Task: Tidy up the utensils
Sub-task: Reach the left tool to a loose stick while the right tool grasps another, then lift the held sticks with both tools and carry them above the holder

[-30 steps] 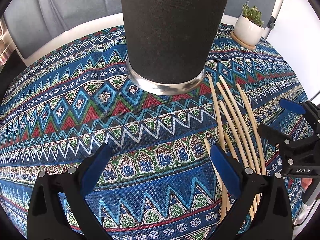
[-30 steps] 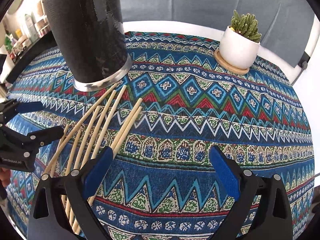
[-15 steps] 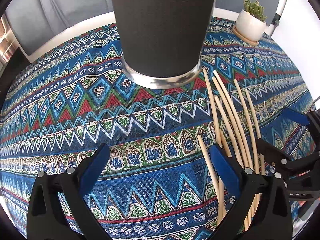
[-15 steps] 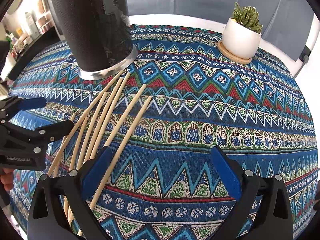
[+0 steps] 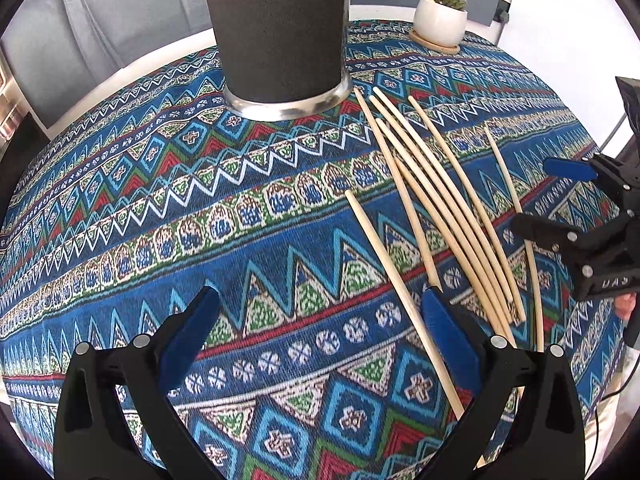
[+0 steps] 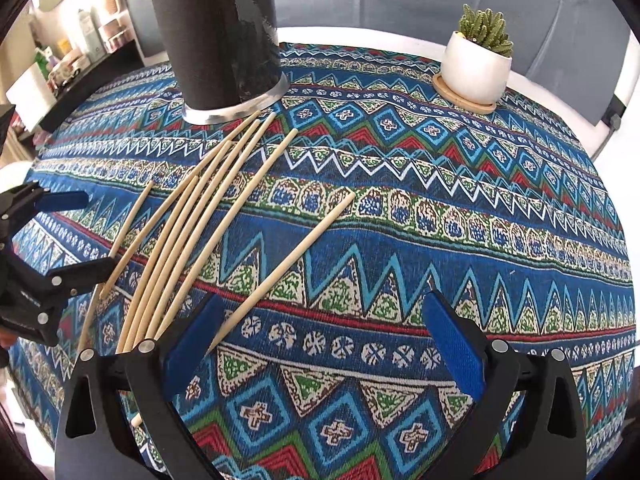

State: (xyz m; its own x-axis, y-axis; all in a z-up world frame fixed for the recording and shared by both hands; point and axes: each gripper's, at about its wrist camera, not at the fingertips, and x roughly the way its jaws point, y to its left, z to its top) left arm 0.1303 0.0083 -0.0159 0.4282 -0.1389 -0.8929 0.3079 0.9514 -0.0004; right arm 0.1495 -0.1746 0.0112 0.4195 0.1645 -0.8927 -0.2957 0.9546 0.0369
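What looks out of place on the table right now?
The wooden chopsticks lie loose and fanned across the patterned tablecloth beside the tall black holder, none visibly in it. One stick lies apart from the bunch.

- black holder [image 5: 280, 28] top cut off by the upper edge in both views
- chopsticks [image 5: 436, 208] near ends hidden under left gripper [image 5: 320, 334] finger
- shelf items [image 6: 80, 52] blurred, unreadable
- right gripper [image 5: 560, 196] body cut off at right edge

White letters on right gripper [image 5: 576, 200] body, partly readable, seemingly "UAS", cut off at edge. Marking on left gripper [image 6: 52, 232] too blurred to read.
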